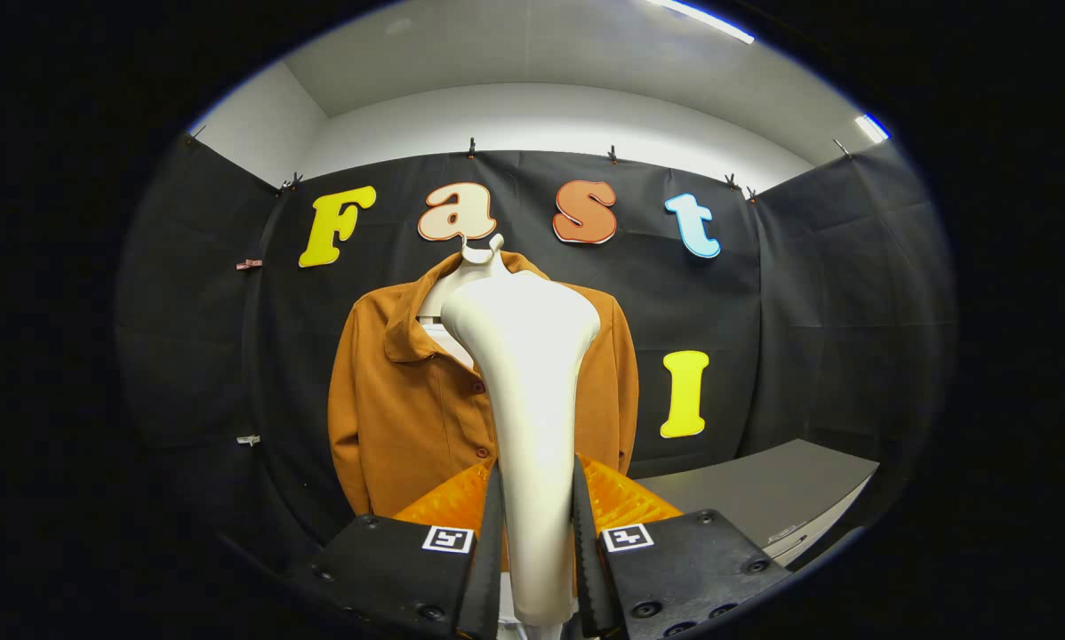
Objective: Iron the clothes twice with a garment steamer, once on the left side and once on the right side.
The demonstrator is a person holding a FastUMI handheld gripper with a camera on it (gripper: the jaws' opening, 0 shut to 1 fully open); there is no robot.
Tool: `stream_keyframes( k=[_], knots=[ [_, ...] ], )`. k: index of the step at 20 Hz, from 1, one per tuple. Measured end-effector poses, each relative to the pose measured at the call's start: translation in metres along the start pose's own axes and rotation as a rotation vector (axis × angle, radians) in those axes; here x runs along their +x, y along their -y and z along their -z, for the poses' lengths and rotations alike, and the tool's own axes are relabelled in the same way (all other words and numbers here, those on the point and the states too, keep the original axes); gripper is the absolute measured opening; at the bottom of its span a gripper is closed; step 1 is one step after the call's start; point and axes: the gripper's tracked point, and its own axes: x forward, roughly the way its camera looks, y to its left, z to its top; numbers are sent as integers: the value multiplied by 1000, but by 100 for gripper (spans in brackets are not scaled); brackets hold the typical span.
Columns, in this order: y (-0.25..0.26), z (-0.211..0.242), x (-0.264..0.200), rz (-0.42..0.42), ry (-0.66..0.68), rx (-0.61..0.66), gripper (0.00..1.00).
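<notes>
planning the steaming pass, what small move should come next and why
Probably ease the steamer forward toward the brown jacket. The tongs are shut on the steamer's handle, both fingers pressing it, and its head stands upright in front of the hanging jacket's middle. How much gap remains is hard to tell, so closing in slowly before sweeping one side seems sensible.

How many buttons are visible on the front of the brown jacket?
2. One dark button sits beside the white garment steamer held in the tool; the second is lower on the brown jacket, near the fingers. Others may be hidden behind the steamer.
</notes>
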Motion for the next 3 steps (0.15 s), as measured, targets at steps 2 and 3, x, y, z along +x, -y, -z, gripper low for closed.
stream_keyframes(
  k=[2,3],
  knots=[
    [0,0,0,0,2,-3,38],
    [0,0,0,1,1,-4,38]
  ],
)
